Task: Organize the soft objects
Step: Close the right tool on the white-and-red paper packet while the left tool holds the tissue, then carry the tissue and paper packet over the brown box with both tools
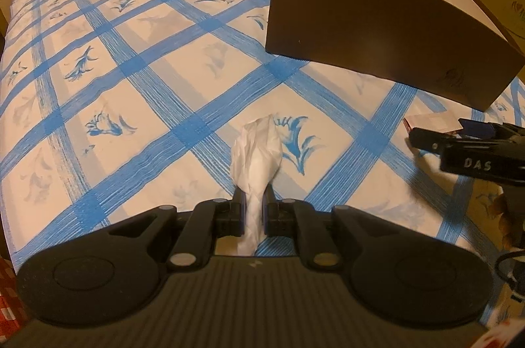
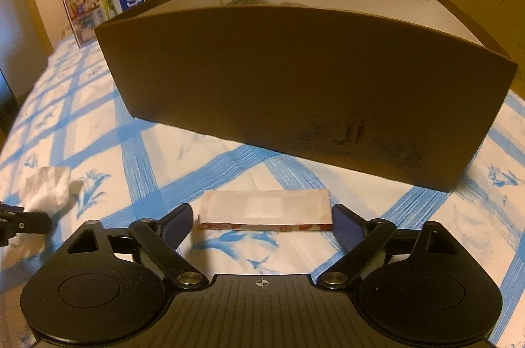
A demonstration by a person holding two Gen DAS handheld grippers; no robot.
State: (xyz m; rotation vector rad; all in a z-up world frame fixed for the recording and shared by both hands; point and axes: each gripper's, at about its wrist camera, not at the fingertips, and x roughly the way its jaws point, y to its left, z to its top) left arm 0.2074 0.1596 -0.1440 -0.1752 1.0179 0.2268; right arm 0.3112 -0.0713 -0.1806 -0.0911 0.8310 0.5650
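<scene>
- Standing in the upper right of the left wrist view: brown box (image 1: 377,29) on checked cloth (image 1: 131,92).
- Right gripper (image 2: 262,221), jaws apart, flanking flat packet (image 2: 265,208) at lower centre.
- Left gripper (image 1: 252,206), jaws clamped on crumpled white tissue (image 1: 257,151), at lower centre.

Dim amber light (fisheye-bent edges), soft focus

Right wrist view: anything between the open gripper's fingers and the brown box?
Yes. In the right wrist view, a flat tissue packet lies on the checked cloth between the right gripper and the brown box.
</scene>
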